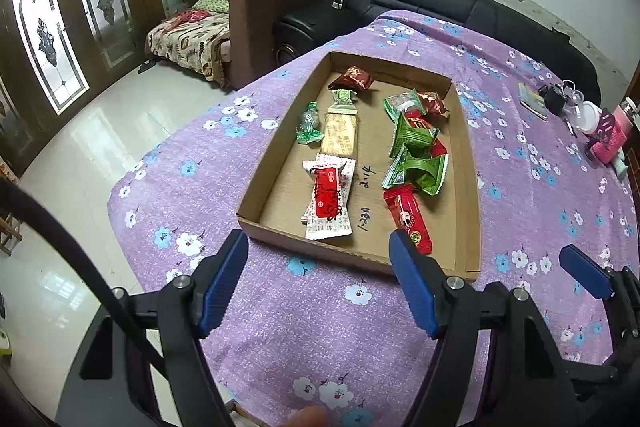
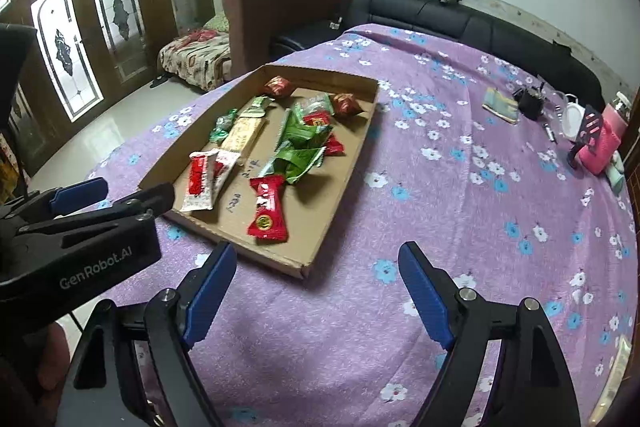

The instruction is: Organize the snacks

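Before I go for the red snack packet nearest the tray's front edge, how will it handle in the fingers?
The red snack packet looks like a thin crimped foil wrapper, so it is probably light and may crumple or slide under a pinch. It lies flat on the bare cardboard tray, so a push would likely skate it rather than roll it. The glossy film could be slippery.

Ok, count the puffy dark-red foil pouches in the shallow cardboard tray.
2. First dark-red pouch at the cardboard tray's far end; second dark-red pouch beside the green wrapper pile, which may hide others.
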`<control>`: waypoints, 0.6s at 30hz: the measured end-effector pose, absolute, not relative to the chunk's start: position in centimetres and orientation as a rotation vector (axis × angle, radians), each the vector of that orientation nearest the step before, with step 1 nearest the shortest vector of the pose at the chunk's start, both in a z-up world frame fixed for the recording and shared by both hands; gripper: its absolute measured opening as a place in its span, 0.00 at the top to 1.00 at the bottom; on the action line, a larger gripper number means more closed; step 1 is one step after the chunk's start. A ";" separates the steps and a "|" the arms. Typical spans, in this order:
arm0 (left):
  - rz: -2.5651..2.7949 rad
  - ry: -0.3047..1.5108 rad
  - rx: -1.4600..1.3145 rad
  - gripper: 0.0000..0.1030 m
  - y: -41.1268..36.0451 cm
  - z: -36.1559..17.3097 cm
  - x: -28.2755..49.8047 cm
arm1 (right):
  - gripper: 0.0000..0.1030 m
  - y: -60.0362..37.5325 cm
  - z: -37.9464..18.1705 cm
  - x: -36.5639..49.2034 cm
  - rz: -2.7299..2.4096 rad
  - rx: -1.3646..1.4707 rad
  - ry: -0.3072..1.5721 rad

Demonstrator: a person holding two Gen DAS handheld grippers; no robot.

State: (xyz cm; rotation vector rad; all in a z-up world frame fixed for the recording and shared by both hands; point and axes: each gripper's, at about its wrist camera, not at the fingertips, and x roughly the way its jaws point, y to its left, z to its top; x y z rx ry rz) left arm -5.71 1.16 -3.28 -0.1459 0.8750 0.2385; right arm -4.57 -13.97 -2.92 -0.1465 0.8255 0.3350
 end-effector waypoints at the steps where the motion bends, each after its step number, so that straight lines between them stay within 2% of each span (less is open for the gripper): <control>1: 0.235 0.875 -0.146 0.28 1.1 -3.3 -5.7 | 0.19 -13.8 -2.9 -4.7 0.339 -0.152 0.821; 18: 0.186 0.892 -0.130 0.27 1.4 -2.8 -5.0 | 0.19 -13.5 -3.0 -4.5 0.339 -0.170 0.831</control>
